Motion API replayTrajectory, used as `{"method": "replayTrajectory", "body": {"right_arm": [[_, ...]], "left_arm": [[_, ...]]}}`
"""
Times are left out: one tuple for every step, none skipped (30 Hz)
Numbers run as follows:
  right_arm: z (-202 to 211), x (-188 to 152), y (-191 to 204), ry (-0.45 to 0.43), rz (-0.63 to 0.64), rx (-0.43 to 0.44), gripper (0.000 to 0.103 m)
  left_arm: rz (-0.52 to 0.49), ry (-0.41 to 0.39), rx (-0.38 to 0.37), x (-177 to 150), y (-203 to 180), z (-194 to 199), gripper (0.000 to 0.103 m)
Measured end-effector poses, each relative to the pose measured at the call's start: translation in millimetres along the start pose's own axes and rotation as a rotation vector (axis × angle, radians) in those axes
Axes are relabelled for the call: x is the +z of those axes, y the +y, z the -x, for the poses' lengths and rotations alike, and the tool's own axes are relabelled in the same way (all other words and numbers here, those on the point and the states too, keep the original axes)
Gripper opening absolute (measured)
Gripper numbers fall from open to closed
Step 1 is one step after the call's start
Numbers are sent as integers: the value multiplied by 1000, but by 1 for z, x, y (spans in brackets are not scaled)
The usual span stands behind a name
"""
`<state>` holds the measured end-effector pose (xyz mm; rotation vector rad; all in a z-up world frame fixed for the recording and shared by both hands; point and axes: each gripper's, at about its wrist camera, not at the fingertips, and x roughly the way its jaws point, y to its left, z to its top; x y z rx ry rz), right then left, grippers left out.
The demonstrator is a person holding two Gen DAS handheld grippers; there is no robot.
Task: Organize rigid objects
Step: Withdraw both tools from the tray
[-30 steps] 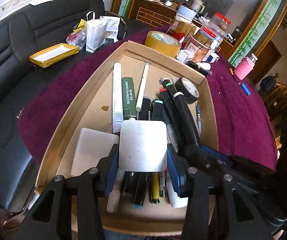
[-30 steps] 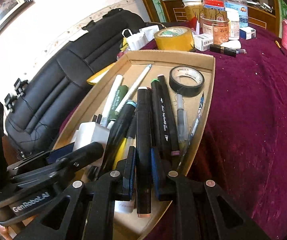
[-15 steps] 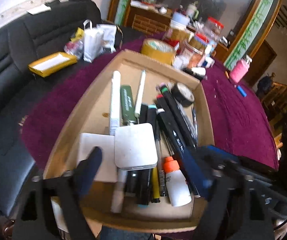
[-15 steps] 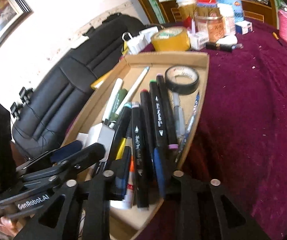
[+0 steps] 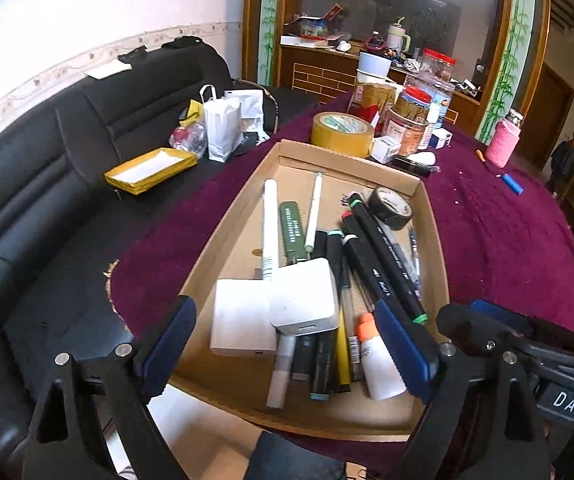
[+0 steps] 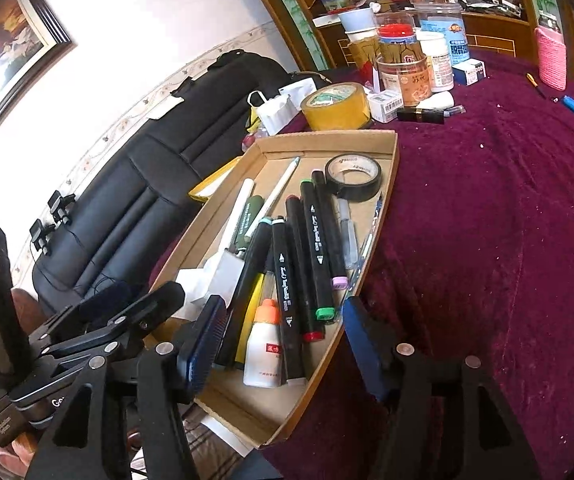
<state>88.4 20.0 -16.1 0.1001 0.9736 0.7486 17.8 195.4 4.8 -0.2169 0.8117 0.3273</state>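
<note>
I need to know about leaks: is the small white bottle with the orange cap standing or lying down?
Lying down. The bottle rests on its side in the cardboard tray, cap on, beside the markers.

The left wrist view looks steeply down from close above the cardboard tray (image 5: 223,224), facing along it toward the cluttered far surface. The right wrist view looks from the tray's (image 6: 387,168) right, sharing tray, tape rolls and sofa.

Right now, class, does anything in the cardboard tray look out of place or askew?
Yes: the white square adapter sits tilted, propped on the pens and overlapping the flat white box beside it, rather than lying on the tray floor.
</note>
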Motion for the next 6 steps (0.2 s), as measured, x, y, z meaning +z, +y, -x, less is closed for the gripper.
{"method": "replayTrajectory", "body": {"right_arm": [[-1,-1,-1,3,-5,2,65],[-2,-1,-2,9,-10,3,65],[-3,-1,-2,14,-14,2,65],[-5,-2,-3,16,-16,1,65],[-5,-2,-2,17,-15,-1,65],[-6,-3,-1,21,-15,-3,65]], "left_arm": [[-4,-2,1,-1,0,0,90],[-11,-6,3,-1,0,0,90],[-16,-8,13,-1,1,-2,90],[-14,-6,16,-1,2,-3,90],[-7,-3,15,-2,4,-4,90],[-3,-2,19,-2,5,-5,90]]}}
